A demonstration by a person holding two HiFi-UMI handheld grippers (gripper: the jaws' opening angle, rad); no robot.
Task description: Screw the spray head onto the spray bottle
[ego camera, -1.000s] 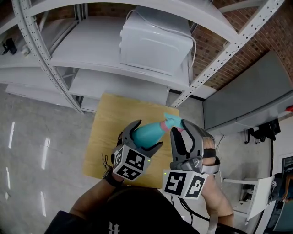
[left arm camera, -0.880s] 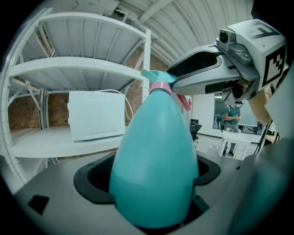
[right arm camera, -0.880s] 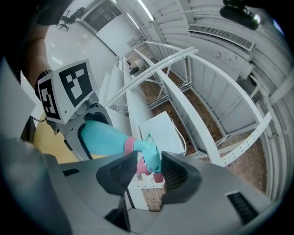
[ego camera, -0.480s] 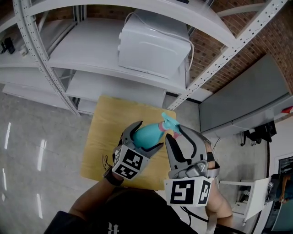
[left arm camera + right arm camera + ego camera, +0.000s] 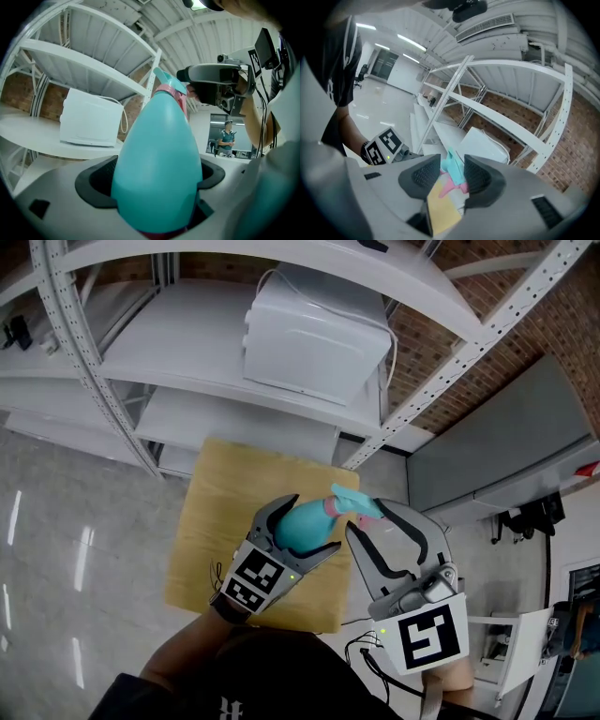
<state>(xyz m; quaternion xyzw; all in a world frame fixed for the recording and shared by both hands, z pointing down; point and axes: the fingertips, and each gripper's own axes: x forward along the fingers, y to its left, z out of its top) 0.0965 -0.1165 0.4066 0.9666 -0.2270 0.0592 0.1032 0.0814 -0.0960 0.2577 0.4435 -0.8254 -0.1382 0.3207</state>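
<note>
Right claw (image 5: 451,177) tight on teal-pink spray head (image 5: 453,168), white shelving (image 5: 487,110) behind

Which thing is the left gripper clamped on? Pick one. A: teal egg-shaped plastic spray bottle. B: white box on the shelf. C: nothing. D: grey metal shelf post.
A: the left gripper's black pads press both sides of the teal egg-shaped plastic spray bottle.

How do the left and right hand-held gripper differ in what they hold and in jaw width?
The left hand-held gripper clamps the teal spray bottle by its wide body; the right hand-held gripper clamps the small spray head. The left jaws stand wide apart; the right jaws stand closer together. Both are gripping; neither is empty.
</note>
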